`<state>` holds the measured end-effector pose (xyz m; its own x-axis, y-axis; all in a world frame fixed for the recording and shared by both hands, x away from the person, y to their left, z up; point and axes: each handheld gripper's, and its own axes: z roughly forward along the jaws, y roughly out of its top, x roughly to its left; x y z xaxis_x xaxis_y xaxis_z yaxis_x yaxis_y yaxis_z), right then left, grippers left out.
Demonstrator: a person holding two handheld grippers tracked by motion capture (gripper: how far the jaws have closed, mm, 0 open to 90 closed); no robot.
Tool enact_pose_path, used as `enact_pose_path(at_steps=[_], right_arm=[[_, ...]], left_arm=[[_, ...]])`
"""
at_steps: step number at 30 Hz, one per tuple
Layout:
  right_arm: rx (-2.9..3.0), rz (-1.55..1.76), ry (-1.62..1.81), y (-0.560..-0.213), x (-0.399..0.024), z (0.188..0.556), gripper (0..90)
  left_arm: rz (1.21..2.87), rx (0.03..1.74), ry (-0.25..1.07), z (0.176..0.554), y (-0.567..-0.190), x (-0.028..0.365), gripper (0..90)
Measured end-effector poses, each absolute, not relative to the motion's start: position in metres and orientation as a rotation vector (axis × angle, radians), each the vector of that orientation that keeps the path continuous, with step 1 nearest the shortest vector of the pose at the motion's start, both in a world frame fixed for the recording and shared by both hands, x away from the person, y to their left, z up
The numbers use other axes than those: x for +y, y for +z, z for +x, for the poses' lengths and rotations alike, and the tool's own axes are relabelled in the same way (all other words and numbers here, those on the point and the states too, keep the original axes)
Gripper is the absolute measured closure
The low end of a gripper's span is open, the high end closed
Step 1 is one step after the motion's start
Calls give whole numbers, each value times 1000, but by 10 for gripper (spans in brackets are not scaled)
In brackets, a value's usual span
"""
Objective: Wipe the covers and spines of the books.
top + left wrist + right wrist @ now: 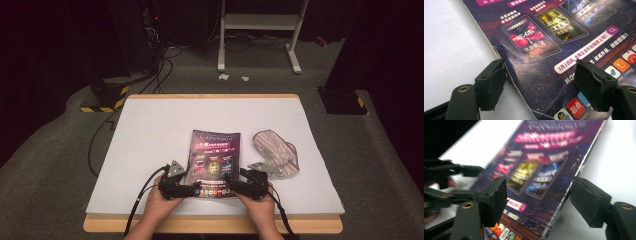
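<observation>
Two grippers, left (196, 189) and right (231, 188), stand open astride the magazine's (214, 162) near corners by the tabletop's (150, 130) front edge. Judged best: close both jaws squarely on the cover edges together before lifting.

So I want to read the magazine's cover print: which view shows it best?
The left gripper view: the magazine is close and sharp there. In the right gripper view it is blurred, and in the high view small but whole.
</observation>
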<state>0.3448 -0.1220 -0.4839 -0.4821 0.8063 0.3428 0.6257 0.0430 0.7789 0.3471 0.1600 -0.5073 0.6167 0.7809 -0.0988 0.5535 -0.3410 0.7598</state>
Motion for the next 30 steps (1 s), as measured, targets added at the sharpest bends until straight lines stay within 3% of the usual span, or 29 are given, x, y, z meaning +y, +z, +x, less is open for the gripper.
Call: enact_pose_path(at_steps=[4, 11, 30], right_arm=[[2136, 1390, 1507, -472, -113, 335, 347], [2155, 1272, 1475, -461, -92, 320, 330], [2191, 1259, 1363, -476, -76, 314, 327]], left_arm=[[2038, 1052, 367, 347, -507, 161, 258], [2032, 1058, 363, 347, -507, 161, 259], [2028, 1058, 362, 348, -508, 162, 259]])
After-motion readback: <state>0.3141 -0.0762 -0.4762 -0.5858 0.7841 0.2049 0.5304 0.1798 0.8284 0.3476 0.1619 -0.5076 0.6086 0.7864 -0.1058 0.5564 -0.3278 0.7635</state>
